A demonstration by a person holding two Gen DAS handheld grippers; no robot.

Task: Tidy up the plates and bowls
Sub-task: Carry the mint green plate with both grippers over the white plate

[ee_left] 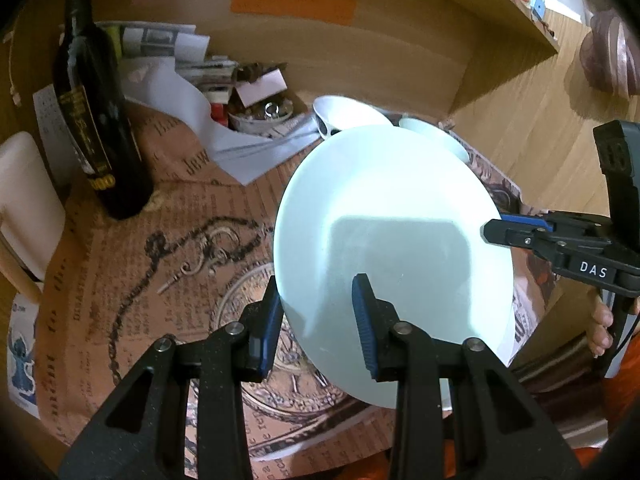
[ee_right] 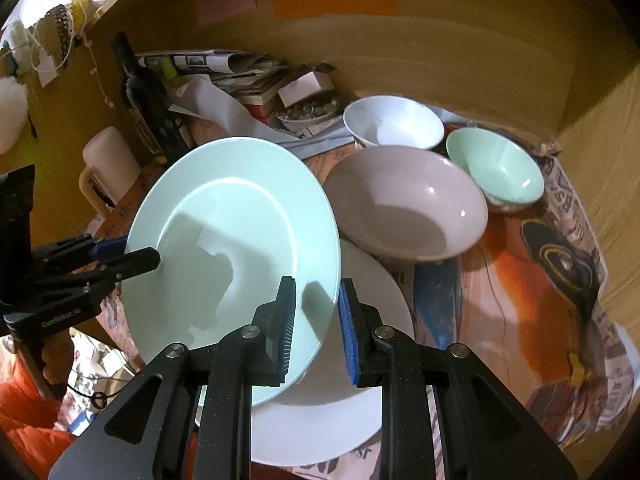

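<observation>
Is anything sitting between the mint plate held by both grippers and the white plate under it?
Nothing visible does. The mint plate, gripped at opposite rims by the left gripper and the right gripper, hangs tilted over the white plate, whose visible surface is bare. The pink bowl sits just behind, clear of it.

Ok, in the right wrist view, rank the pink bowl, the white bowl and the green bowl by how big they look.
1. pink bowl, clearly largest, though nearest the camera.
2. white bowl and green bowl look about alike; no ranking.
</observation>
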